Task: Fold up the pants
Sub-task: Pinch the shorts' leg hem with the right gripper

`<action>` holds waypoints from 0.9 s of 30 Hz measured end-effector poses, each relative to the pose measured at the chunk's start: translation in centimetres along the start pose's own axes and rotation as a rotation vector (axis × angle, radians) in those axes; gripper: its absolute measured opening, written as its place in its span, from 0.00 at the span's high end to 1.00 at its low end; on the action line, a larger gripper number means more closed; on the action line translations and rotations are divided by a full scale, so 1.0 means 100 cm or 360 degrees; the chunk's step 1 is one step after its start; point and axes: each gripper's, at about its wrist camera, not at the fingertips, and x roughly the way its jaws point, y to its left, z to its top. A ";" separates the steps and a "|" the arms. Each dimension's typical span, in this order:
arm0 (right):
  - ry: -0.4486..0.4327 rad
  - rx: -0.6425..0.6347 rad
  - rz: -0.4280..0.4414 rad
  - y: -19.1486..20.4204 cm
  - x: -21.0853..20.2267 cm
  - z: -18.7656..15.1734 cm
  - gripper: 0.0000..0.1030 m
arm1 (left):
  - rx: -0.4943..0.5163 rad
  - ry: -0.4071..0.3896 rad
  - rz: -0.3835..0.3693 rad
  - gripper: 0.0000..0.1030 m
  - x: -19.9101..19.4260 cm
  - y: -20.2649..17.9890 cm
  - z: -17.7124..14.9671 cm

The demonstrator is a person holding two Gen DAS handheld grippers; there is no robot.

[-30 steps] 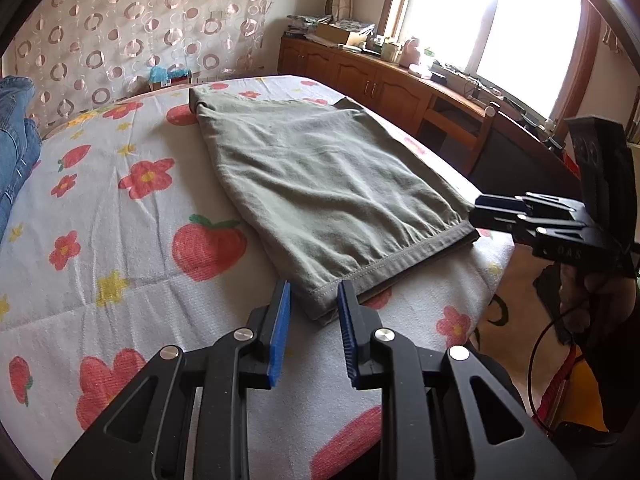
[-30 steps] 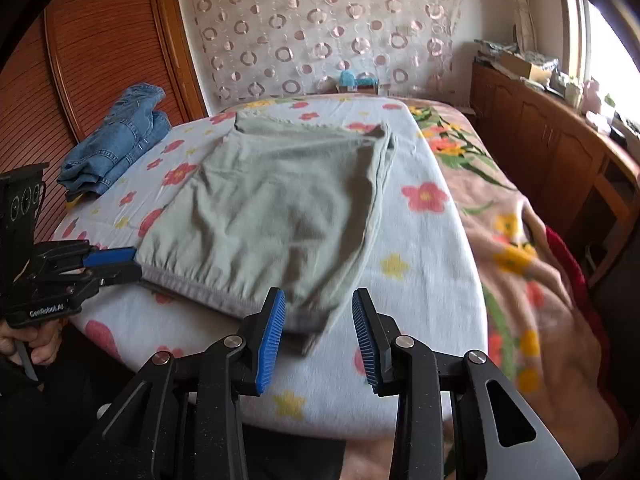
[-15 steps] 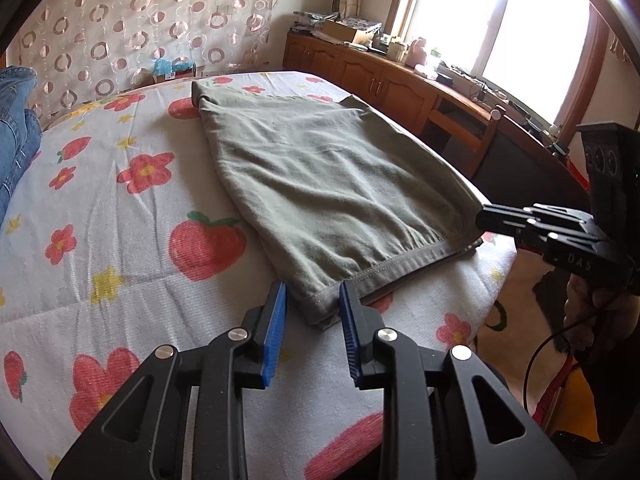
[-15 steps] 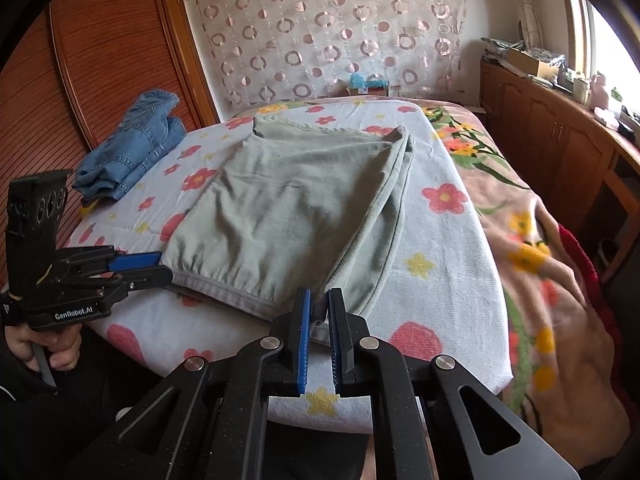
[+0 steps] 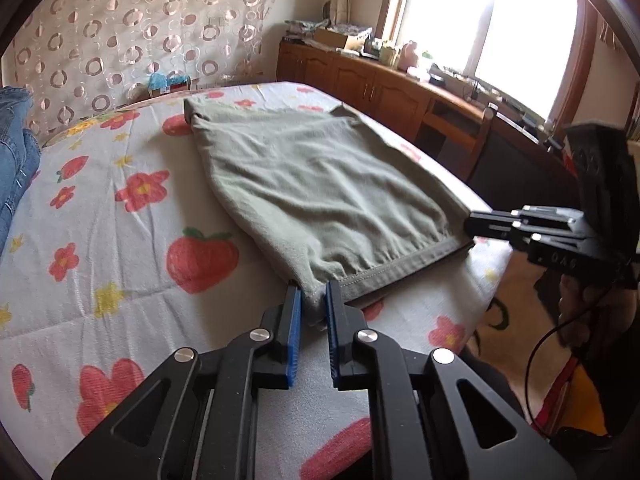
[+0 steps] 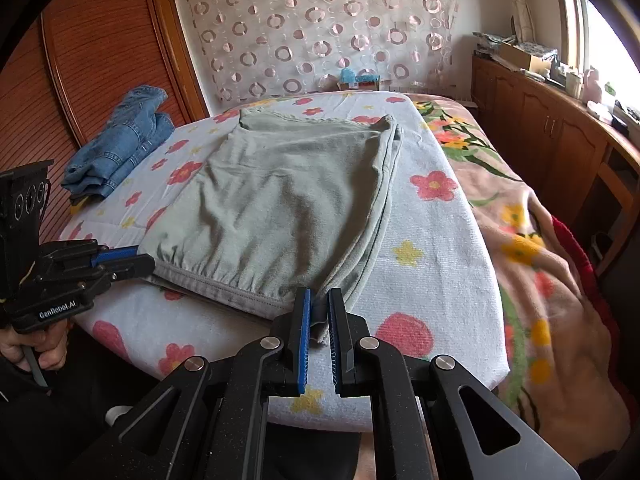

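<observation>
Both grippers, left [image 5: 313,305] and right [image 6: 318,307], pinched the near waistband corners of the pants [image 6: 280,200], whose length ran away from them.

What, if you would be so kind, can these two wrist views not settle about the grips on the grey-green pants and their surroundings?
- Left wrist view: the left gripper covers the pants corner, hiding how many layers it pinches.
- Right wrist view: the right gripper likewise hides its corner.
- Left wrist view: window glare washes out the sill items.
- Left wrist view: the jeans are cut off by the frame edge.
</observation>
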 end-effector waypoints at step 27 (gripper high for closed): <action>0.0120 0.0028 -0.0024 -0.001 0.019 0.006 0.71 | -0.0043 0.0044 -0.0003 0.87 0.008 0.007 -0.006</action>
